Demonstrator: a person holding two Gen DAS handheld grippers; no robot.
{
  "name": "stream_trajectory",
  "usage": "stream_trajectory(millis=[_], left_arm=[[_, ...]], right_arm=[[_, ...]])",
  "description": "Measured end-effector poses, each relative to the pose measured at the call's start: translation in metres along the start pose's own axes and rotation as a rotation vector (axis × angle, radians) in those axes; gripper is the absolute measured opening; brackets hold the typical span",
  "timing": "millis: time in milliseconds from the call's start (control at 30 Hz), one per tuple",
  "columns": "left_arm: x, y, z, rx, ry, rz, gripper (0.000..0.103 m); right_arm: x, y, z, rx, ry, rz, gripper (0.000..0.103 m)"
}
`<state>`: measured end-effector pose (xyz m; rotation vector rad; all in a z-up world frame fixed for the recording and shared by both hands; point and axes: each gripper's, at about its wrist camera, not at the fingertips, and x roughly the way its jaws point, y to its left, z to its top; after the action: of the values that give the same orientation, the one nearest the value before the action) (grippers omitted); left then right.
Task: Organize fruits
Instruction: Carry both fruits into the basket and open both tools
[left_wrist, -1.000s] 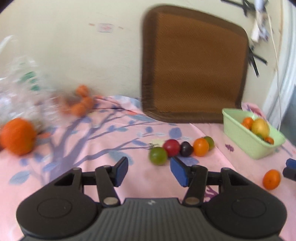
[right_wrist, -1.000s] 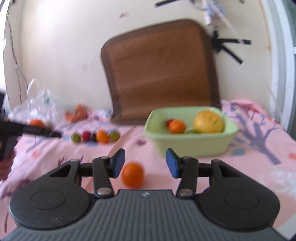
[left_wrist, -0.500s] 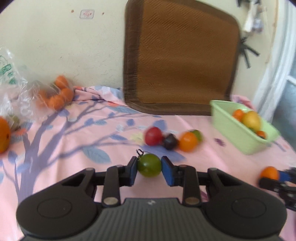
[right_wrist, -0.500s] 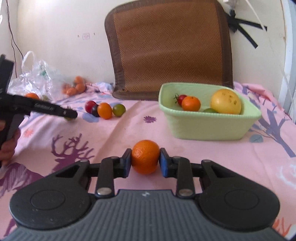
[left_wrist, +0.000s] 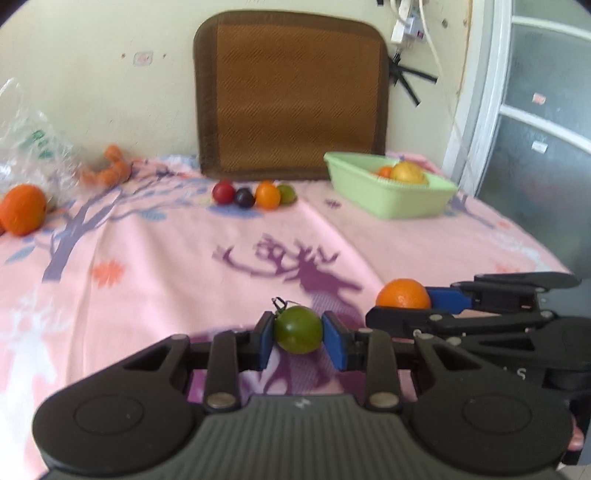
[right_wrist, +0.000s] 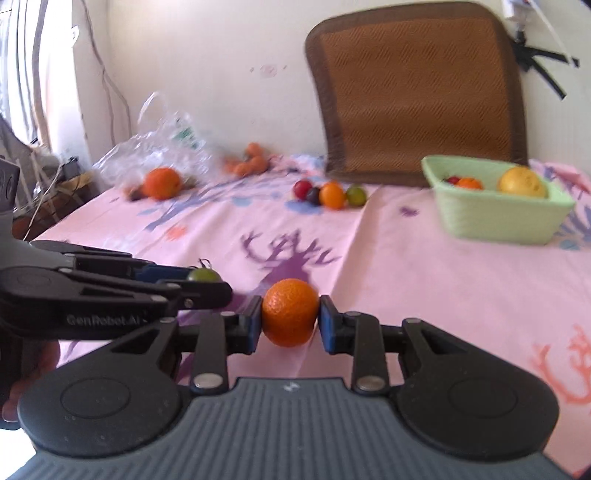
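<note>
My left gripper (left_wrist: 298, 334) is shut on a green tomato (left_wrist: 298, 329) and holds it above the pink cloth near the front. It also shows in the right wrist view (right_wrist: 201, 276). My right gripper (right_wrist: 290, 319) is shut on a small orange (right_wrist: 290, 312), just right of the left one; the orange shows in the left wrist view (left_wrist: 403, 294) too. A light green basket (left_wrist: 388, 197) at the back right holds a yellow fruit (left_wrist: 408, 172) and small orange and red ones. A row of small tomatoes (left_wrist: 255, 195) lies mid-back.
A big orange (left_wrist: 23, 209) lies at the far left beside a clear plastic bag (left_wrist: 29, 147). Small orange fruits (left_wrist: 110, 171) lie near the wall. A brown mat (left_wrist: 291, 96) leans on the wall. A glass door (left_wrist: 535, 129) stands at the right.
Both grippers closed on their fruits, lifted them and drew back toward the front of the table. The two grippers now sit side by side.
</note>
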<state>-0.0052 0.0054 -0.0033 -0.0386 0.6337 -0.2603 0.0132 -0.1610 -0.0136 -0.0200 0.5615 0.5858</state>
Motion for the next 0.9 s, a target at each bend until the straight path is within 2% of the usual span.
stream_trajectory(millis=[67, 133, 167, 300, 467, 533, 567, 600, 633, 667, 800, 900], left_arm=[[-0.003, 0.0, -0.003, 0.001, -0.011, 0.009, 0.029], [-0.006, -0.002, -0.004, 0.01, -0.013, 0.028, 0.041], [-0.008, -0.003, -0.005, 0.014, -0.022, 0.036, 0.045], [-0.015, -0.005, -0.006, 0.026, -0.037, 0.033, 0.048], [-0.014, -0.003, -0.01, 0.013, -0.016, 0.042, 0.048], [-0.012, -0.002, -0.011, 0.008, -0.007, 0.041, 0.045], [-0.011, -0.001, -0.011, 0.008, -0.004, 0.038, 0.034], [-0.011, -0.001, -0.011, 0.01, -0.004, 0.034, 0.029], [-0.011, 0.0, -0.01, 0.01, -0.003, 0.029, 0.029], [-0.011, 0.0, -0.008, 0.001, 0.002, 0.016, 0.028], [-0.012, -0.006, 0.022, -0.017, -0.047, -0.074, 0.028], [0.004, -0.017, 0.061, -0.004, -0.073, -0.131, 0.028]], right_arm=[[0.002, 0.004, -0.005, -0.009, -0.001, -0.01, 0.035], [0.0, 0.006, -0.006, -0.016, -0.009, -0.027, 0.037], [-0.002, 0.006, -0.007, -0.012, -0.01, -0.031, 0.042], [-0.011, 0.005, -0.011, -0.004, -0.015, -0.041, 0.044], [-0.019, 0.008, -0.018, -0.034, -0.026, -0.058, 0.045], [-0.02, 0.008, -0.016, -0.039, -0.035, -0.061, 0.045], [-0.02, 0.009, -0.016, -0.041, -0.039, -0.059, 0.044], [-0.019, 0.009, -0.015, -0.044, -0.041, -0.055, 0.038], [-0.019, 0.01, -0.015, -0.051, -0.036, -0.044, 0.031], [-0.019, 0.01, -0.015, -0.052, -0.033, -0.033, 0.032], [-0.023, -0.006, -0.005, 0.002, -0.072, -0.02, 0.031], [-0.026, -0.036, 0.016, 0.048, -0.149, -0.086, 0.031]])
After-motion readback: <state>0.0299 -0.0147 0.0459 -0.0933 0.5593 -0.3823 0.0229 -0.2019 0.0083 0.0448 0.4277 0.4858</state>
